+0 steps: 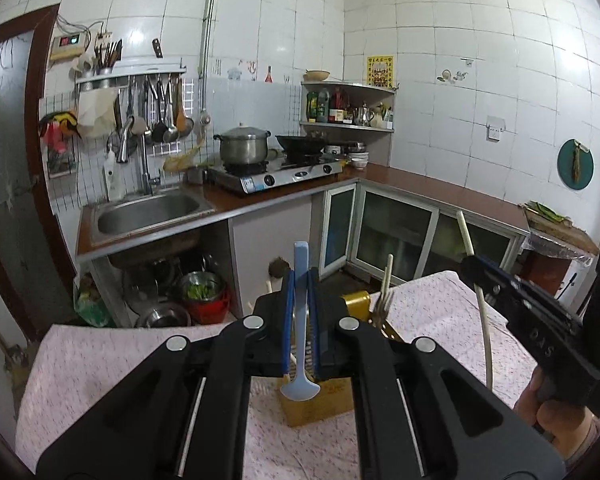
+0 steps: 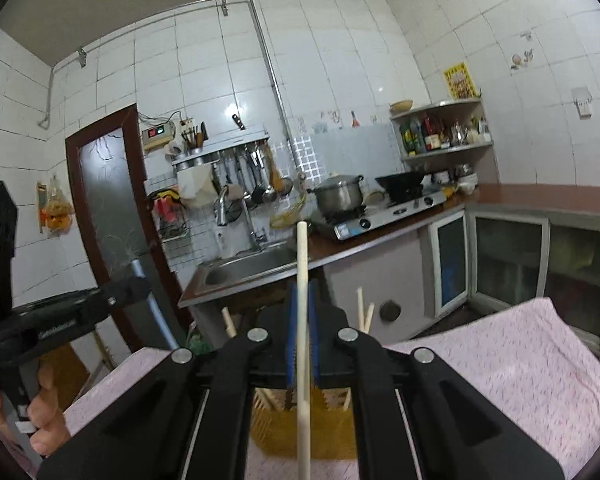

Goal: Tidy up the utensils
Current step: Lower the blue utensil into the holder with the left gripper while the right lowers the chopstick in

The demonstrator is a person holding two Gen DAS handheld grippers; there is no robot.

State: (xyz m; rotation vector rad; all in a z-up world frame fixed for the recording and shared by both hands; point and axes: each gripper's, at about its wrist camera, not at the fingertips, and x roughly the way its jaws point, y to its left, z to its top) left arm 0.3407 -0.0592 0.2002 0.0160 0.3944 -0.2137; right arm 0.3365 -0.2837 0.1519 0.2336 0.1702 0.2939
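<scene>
Left gripper (image 1: 300, 280) is clamped on a pale blue plastic spoon (image 1: 300, 320), mid-frame. Right gripper (image 2: 303, 292) pinches a long cream wooden chopstick (image 2: 302, 320) above the yellow slotted utensil basket (image 2: 284, 432).

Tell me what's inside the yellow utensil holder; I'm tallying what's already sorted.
Above the yellow utensil holder rise pale chopstick ends, and the left wrist view shows a fork standing there too. The tongs cover its opening, so its lower contents and a full count stay hidden.
</scene>
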